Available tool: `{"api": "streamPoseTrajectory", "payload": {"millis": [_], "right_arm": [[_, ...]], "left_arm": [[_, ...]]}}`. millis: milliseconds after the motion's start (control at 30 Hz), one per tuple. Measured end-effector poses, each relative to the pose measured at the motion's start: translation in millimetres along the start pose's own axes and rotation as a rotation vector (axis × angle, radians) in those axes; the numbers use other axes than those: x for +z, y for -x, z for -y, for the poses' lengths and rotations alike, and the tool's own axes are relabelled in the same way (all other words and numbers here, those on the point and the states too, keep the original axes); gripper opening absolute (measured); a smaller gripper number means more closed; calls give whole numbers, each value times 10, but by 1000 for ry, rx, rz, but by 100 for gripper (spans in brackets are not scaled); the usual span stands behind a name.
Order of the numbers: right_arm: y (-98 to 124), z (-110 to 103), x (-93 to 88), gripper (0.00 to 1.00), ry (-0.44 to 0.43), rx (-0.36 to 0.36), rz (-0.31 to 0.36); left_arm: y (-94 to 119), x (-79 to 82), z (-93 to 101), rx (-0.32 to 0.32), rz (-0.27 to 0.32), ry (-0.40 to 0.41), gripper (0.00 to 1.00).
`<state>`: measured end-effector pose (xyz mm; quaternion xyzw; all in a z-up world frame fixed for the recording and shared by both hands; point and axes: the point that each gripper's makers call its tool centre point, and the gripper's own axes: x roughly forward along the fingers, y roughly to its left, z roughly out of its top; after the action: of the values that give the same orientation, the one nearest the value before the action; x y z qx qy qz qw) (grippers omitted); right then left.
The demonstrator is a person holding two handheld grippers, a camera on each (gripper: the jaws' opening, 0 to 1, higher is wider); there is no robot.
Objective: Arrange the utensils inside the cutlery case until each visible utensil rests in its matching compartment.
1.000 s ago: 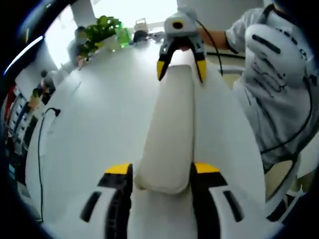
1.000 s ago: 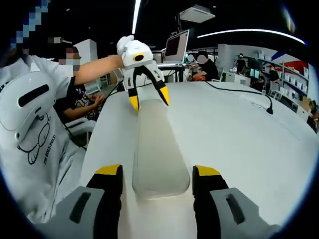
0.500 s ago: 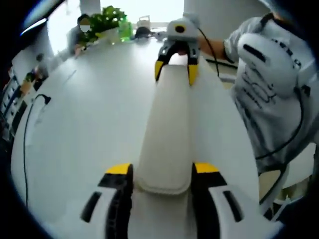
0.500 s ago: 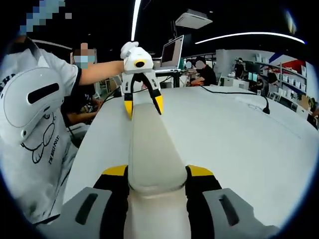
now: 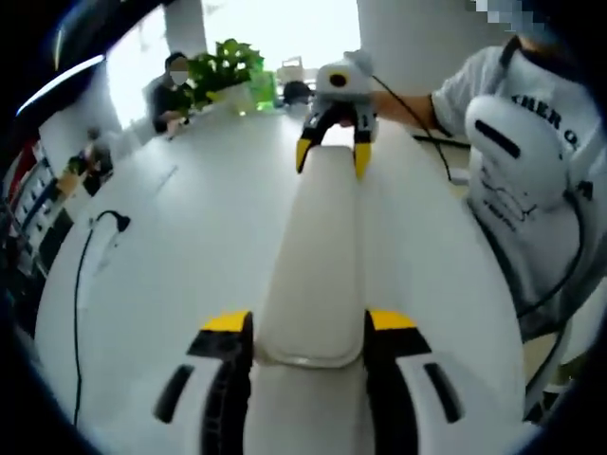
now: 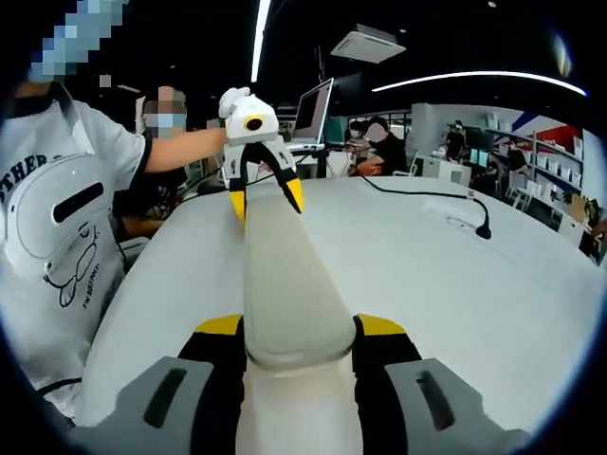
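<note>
Both grippers have closed in on the ends of the one cutlery case since a second ago, when the right gripper's jaws stood well clear of its sides. Now, in the right gripper view, the right gripper has its two yellow-tipped jaws pressed against both sides of the near rounded end of the long, pale case, gripping it. In the left gripper view the left gripper clamps the opposite end the same way, jaws touching the case on either side.

Each gripper shows at the far end of the other's view: the right gripper straddling the far end in the left gripper view, the left gripper doing likewise in the right gripper view (two grippers, one case between them).

The case is closed, stretched lengthwise between the hands over a white table; whether it touches the tabletop cannot be told. One black cable trails across the table's side. One potted plant stands at the far edge. A person in a white printed shirt stands beside the table.
</note>
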<state>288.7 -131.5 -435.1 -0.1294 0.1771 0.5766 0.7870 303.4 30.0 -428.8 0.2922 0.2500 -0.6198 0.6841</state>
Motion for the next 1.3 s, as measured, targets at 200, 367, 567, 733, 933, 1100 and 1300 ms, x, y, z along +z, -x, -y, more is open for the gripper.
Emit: {"api": "streamPoseTrajectory", "payload": {"millis": [200, 367, 567, 733, 933, 1100, 1300], "right_arm": [[67, 348, 51, 44, 43, -34, -9], [95, 634, 73, 44, 65, -34, -27], [-11, 899, -66, 44, 54, -41, -78], [-77, 1057, -108, 44, 47, -43, -76], [-191, 1249, -192, 44, 14, -60, -109], [-196, 1341, -207, 44, -10, -79, -103], [-187, 1404, -272, 44, -16, -91, -120]], "left_arm": [[-112, 131, -301, 35, 13, -19, 48], [-196, 221, -488, 46, 19, -23, 48], [-385, 253, -703, 68, -2, -30, 48], [-484, 155, -797, 59, -9, 17, 48], [-527, 115, -978, 66, -14, 45, 48], [-547, 91, -1058, 38, -6, 92, 48], [-642, 53, -1127, 30, -13, 89, 48]]}}
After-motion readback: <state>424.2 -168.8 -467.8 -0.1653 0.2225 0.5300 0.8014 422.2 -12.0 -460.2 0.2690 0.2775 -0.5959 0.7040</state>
